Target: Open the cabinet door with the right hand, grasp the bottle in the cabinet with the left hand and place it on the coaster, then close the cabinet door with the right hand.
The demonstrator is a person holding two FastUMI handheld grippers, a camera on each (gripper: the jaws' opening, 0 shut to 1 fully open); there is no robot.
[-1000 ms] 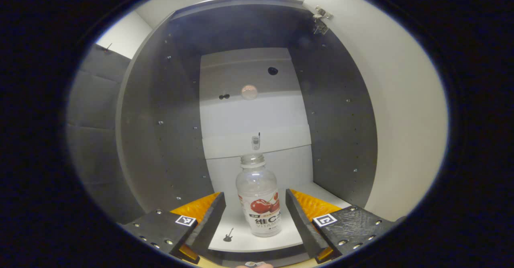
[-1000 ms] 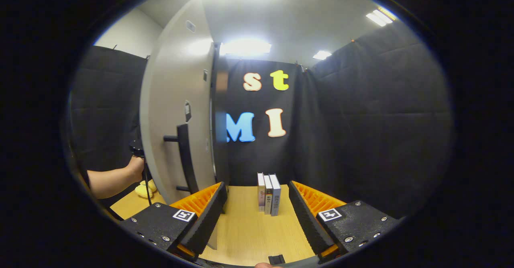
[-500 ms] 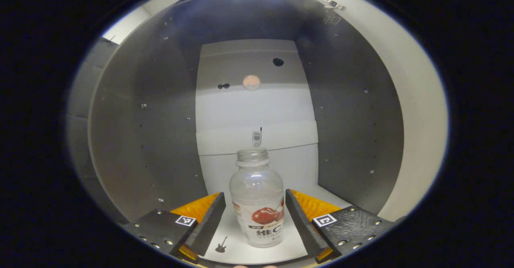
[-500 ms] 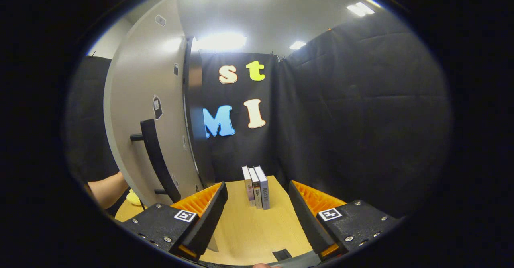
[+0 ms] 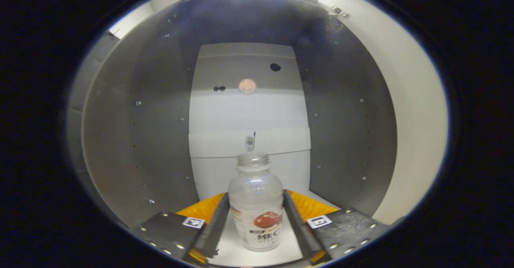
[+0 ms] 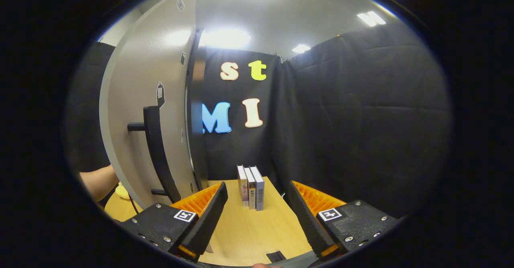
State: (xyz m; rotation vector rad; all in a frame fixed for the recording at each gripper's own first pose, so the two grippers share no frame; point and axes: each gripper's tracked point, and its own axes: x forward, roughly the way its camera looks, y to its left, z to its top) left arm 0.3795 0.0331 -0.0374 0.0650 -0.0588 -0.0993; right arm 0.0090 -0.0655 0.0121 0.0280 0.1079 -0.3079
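In the left gripper view, the left gripper [image 5: 255, 224] reaches into the open cabinet [image 5: 120, 131], its fingers [image 5: 219, 224] pressed against both sides of the clear drink bottle [image 5: 257, 207], which stands upright on the white cabinet floor. In the right gripper view, the right gripper [image 6: 257, 215] hangs over the wooden worktop [image 6: 257, 232] with fingers wide apart, holding nothing; the open cabinet door [image 6: 148, 111] with its dark handle [image 6: 156, 151] stands at left, three upright books [image 6: 250, 187] farther off.

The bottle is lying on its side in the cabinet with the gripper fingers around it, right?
Not quite. In the left gripper view the bottle stands upright in the cabinet, with the left gripper fingers pressed on both its sides.
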